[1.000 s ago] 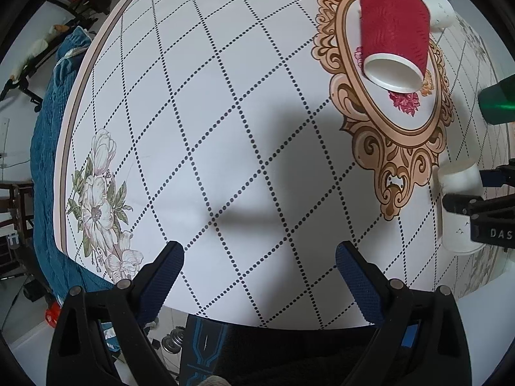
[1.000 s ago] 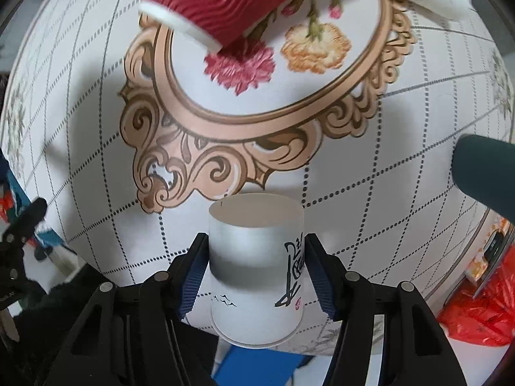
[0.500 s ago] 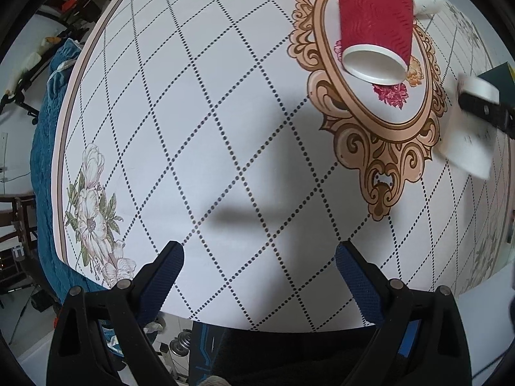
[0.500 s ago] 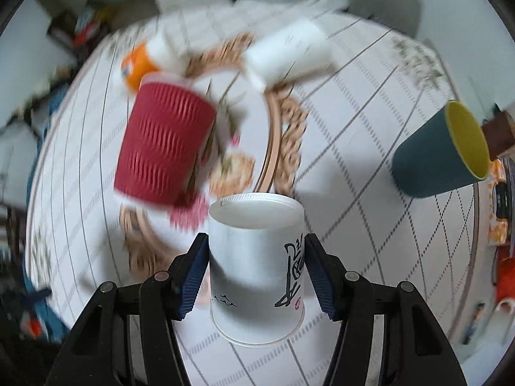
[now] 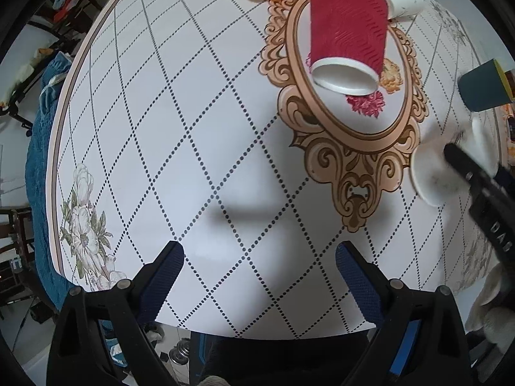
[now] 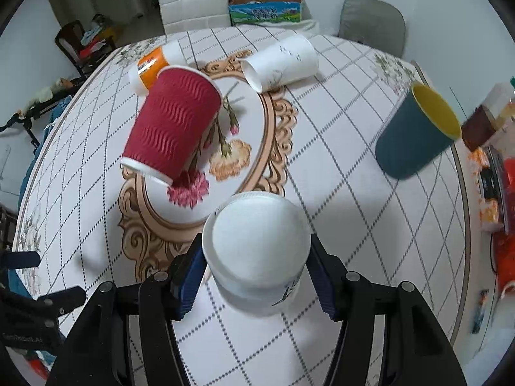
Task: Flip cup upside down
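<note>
Right claw [image 6: 257,284] grips the white cup [image 6: 257,244], its mouth hidden underneath. Left claw [image 5: 259,268] gapes wide, empty. Four more cups: red cup [image 6: 175,130] at ten o'clock.

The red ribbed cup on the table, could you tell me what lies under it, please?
The red ribbed cup stands mouth-down on the oval flower print of the tablecloth. Printed stems and a red bloom emerge beside its rim; anything beneath or inside is hidden.

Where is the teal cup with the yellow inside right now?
In the right wrist view the teal cup stands upright at the table's right edge, right of the ornate medallion print.
</note>
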{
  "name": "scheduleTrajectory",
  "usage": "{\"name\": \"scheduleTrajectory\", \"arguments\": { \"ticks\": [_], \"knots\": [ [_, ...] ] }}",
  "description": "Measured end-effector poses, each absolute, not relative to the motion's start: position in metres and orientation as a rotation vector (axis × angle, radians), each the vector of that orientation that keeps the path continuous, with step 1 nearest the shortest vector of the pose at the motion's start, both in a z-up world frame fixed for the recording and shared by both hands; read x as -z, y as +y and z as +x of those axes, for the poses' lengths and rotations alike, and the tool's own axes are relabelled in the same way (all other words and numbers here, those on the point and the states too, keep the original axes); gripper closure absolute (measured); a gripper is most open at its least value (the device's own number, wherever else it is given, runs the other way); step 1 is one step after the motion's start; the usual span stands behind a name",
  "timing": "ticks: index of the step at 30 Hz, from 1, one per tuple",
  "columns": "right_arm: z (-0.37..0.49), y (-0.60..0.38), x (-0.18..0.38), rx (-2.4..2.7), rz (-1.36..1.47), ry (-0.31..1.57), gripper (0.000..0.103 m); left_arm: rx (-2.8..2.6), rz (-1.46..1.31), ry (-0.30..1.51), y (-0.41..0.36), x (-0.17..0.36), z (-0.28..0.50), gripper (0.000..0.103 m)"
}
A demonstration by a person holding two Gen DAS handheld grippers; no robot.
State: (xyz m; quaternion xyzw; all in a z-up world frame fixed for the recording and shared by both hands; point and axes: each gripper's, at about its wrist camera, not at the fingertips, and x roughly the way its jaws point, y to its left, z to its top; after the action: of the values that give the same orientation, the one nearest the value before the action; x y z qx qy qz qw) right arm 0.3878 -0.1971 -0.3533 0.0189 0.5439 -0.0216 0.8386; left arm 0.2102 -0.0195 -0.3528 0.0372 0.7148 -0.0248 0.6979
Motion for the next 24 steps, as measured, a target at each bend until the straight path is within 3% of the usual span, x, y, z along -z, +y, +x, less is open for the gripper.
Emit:
{"name": "scheduleTrajectory", "arguments": {
  "ticks": [3, 6, 12, 24],
  "knots": [
    [0.383, -0.197, 0.355, 0.077, 0.065, 1.182, 0.036, 0.069, 0.090, 1.565, -0.019, 0.343, 0.207, 0.007],
    [0.374, -0.198, 0.347, 0.102, 0.097, 1.195, 0.013, 0.078, 0.113, 1.515, -0.021, 0.327, 0.204, 0.007],
    [0.330, -0.200, 0.306, 0.217, 0.124, 1.169, 0.007, 0.120, 0.131, 1.412, -0.023, 0.286, 0.187, 0.006],
    [0.226, -0.205, 0.206, 0.391, 0.144, 1.065, 0.007, 0.199, 0.140, 1.256, -0.026, 0.211, 0.135, 0.002]
  ]
}}
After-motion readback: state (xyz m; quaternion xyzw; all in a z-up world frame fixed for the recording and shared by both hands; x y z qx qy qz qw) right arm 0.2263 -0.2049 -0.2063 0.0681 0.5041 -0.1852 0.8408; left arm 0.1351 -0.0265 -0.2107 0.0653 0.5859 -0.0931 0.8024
